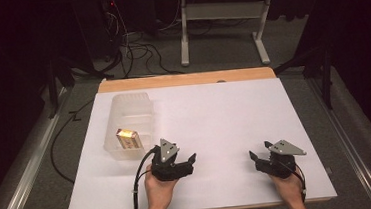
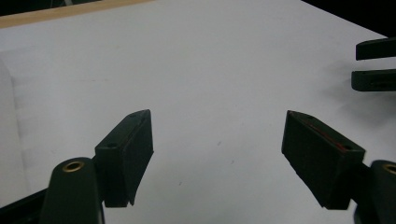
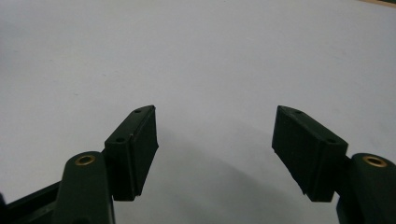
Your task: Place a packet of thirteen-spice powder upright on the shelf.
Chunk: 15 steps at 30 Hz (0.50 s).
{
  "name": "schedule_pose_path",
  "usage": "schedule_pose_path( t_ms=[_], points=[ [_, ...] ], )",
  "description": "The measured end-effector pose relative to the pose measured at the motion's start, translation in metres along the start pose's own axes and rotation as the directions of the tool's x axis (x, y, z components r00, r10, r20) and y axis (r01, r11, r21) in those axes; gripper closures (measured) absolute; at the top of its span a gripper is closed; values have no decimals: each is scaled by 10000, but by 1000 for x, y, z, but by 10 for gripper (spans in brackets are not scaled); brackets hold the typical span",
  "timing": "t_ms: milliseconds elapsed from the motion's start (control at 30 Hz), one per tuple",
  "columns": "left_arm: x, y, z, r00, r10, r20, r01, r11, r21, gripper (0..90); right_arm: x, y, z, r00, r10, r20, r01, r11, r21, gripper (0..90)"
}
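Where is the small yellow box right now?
In the high view, the yellow box lies inside the clear plastic bin at the table's left, just beyond the left gripper.

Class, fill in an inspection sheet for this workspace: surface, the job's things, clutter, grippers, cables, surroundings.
Surface: white rectangular tabletop, wooden far edge.
Job's things: clear plastic tub at left, holding a small yellow-lit box.
Clutter: nothing seen.
Grippers: left gripper beside the tub, jaws open, holding nothing; right gripper at near right, open, holding nothing.
Cables: black cable trailing from the left gripper; loose floor cables beyond the table.
Surroundings: white table legs, dark curtains.
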<state>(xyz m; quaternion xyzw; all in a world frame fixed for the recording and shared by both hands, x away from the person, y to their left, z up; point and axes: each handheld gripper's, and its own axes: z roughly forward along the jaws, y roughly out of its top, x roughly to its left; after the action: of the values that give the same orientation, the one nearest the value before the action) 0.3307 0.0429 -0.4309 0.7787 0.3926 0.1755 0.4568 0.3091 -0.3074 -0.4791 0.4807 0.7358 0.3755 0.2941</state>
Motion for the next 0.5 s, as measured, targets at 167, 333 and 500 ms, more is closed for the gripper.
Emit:
schedule_pose_path(
  t_ms=[167, 333, 500],
  points=[
    [-1, -2, 7, 10000, -64, 18, 64, 10000, 59, 256, 0, 0, 0, 10000, 1, -11, -1, 10000, -18, 315],
    [0, -2, 13, 9999, -124, 15, 123, 9999, 36, 256, 0, 0, 0, 10000, 6, -1, -6, 10000, 4, 315],
    [0, -4, 20, 9998, -195, -17, 196, 9998, 16, 256, 0, 0, 0, 10000, 8, -5, -8, 10000, 7, 315]
  ],
)
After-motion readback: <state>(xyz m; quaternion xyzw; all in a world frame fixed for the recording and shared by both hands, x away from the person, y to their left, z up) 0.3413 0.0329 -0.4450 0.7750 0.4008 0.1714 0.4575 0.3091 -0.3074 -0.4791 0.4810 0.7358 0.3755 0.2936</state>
